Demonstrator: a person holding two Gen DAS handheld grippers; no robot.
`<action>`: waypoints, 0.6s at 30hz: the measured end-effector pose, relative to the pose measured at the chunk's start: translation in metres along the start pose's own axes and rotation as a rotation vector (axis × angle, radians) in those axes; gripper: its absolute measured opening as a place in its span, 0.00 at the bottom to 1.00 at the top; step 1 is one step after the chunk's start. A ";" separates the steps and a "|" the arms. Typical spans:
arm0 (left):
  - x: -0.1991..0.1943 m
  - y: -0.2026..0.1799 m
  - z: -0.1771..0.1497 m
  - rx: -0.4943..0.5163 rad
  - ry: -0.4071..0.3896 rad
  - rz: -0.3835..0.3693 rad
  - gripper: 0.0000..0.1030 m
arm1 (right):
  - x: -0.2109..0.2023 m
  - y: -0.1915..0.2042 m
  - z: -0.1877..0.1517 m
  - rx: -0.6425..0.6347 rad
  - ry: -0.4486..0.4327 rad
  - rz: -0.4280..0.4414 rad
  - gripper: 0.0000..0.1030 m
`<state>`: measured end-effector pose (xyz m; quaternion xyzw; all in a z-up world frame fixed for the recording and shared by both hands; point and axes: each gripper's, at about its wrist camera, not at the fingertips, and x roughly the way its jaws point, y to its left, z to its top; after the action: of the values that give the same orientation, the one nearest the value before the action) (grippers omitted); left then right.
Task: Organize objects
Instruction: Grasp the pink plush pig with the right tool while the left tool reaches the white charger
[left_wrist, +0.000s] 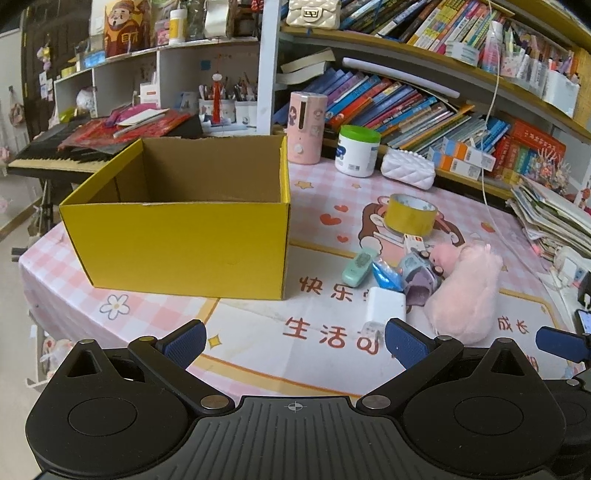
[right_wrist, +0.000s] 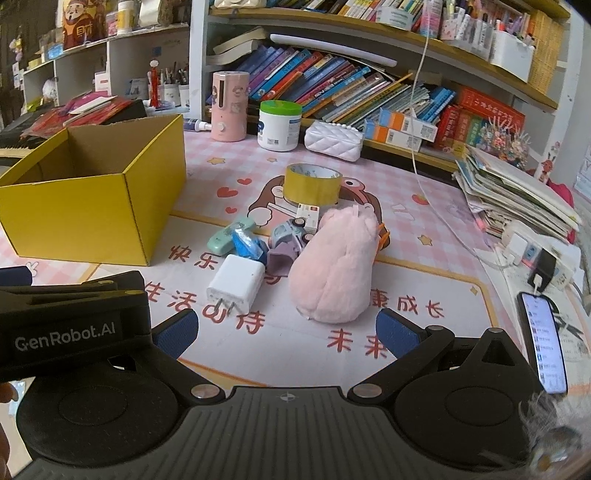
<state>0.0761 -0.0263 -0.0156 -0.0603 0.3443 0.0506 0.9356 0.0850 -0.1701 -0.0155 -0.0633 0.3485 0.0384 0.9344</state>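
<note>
- A small heap of things lies on the pink-checked surface (right_wrist: 424, 221): a white charger (right_wrist: 236, 282) nearest, a pink plush toy (right_wrist: 332, 269) just beside it, with a mint case (right_wrist: 229, 240), a blue wrapper (right_wrist: 247, 243) and a toy car (right_wrist: 288, 232) bunched behind.
- A roll of yellow tape (right_wrist: 312, 184) sits just beyond the heap.
- The yellow box (left_wrist: 177, 236) stands open to the left, apart from the heap.
- The left gripper (left_wrist: 293, 341) hovers low, fingers spread wide, holding nothing.
- The right gripper (right_wrist: 286, 330) faces the plush, fingers likewise released.
- A phone (right_wrist: 543, 343) lies at the right edge.
</note>
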 end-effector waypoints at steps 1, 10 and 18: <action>0.001 -0.002 0.001 -0.001 -0.003 0.007 1.00 | 0.002 -0.002 0.002 -0.004 0.001 0.005 1.00; 0.011 -0.005 0.010 -0.076 -0.039 0.101 1.00 | 0.026 -0.027 0.015 -0.015 0.004 0.031 1.00; 0.018 -0.006 0.011 -0.099 -0.026 0.171 1.00 | 0.048 -0.048 0.025 0.017 0.009 0.033 1.00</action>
<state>0.0982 -0.0300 -0.0183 -0.0763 0.3331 0.1480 0.9281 0.1427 -0.2123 -0.0235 -0.0496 0.3541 0.0504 0.9325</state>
